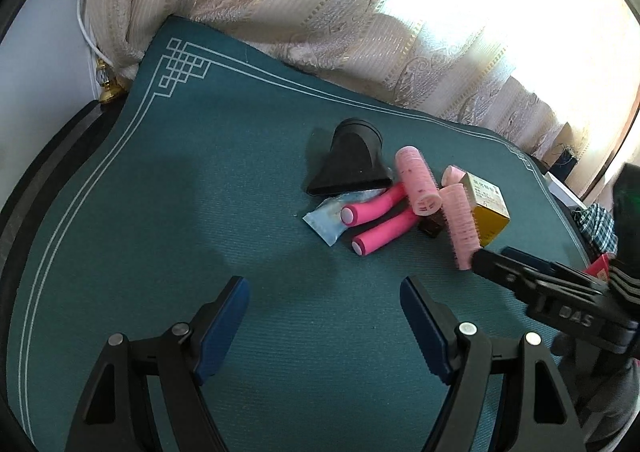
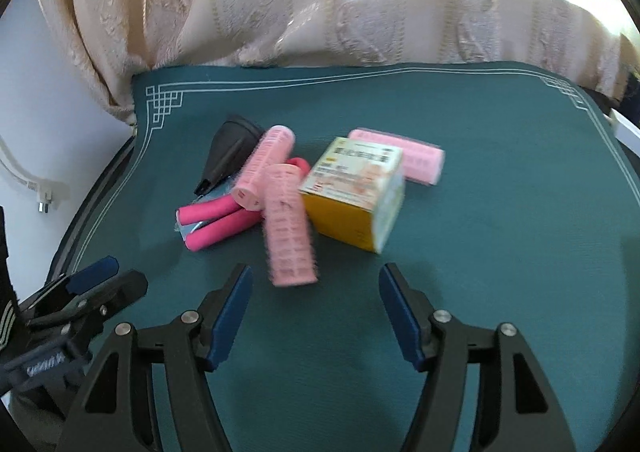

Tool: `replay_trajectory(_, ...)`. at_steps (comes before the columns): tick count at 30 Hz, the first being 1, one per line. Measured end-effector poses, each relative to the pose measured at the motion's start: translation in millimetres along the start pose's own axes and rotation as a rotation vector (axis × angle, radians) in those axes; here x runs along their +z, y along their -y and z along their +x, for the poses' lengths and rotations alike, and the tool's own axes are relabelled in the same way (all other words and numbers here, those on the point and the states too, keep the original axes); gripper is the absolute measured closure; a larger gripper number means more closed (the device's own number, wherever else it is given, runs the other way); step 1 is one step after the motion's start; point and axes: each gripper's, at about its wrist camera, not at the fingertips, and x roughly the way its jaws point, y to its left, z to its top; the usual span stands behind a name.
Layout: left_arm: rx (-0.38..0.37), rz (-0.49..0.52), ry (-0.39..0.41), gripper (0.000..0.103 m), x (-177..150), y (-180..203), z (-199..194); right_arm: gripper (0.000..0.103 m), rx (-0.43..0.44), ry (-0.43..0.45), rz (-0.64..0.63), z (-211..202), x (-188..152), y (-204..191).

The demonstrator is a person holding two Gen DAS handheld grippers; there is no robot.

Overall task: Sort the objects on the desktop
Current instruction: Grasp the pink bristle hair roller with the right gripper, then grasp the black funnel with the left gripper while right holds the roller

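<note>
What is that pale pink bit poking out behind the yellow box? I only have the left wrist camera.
Observer: A third pale pink roller, lying flat on the mat just behind the yellow box.
Operator: Is the right gripper holding anything?
Observer: No. The right gripper is open and grips nothing; the near roller ends about at its fingertips.
Operator: Anything beyond the mat's left edge?
Observer: A white plug on its cable, against the wall.
</note>
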Motion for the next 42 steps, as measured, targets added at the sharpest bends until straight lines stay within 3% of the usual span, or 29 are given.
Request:
replay_trajectory(3, -0.003, -0.004, 0.0, 0.023, -0.5, -1.2, -0.4, 0.043, 0.014, -0.011, -0.011, 11.1, 6.1, -7.7)
replay_trajectory(8, 0.002, -0.014, -0.005, 0.023, -0.4, -3.7, 1.3, 0.069, 0.012, -0.033, -0.023, 30.5, 14.0, -15.7)
replay_trajectory(10, 0.005, -0.017, -0.008, 0.023, -0.8, -5.0, 2.5, 0.073, 0.001, -0.023, -0.026, 29.9, 12.6, -14.1)
replay_trajectory(28, 0.033, 0.027, -0.053, 0.023, 4.7, 6.4, 19.9, 0.073, 0.043, 0.003, 0.031, -9.5, -12.6, 10.2)
replay_trajectory(34, 0.045, 0.088, -0.03, 0.023, 34.9, 21.5, 32.7, 0.073, 0.057, 0.012, 0.033, -13.4, -13.7, 11.6)
replay_trajectory(42, 0.026, 0.092, 0.01, 0.023, 88.2, 26.1, 56.4, 0.073, 0.061, 0.018, 0.045, -13.4, -13.3, 13.3)
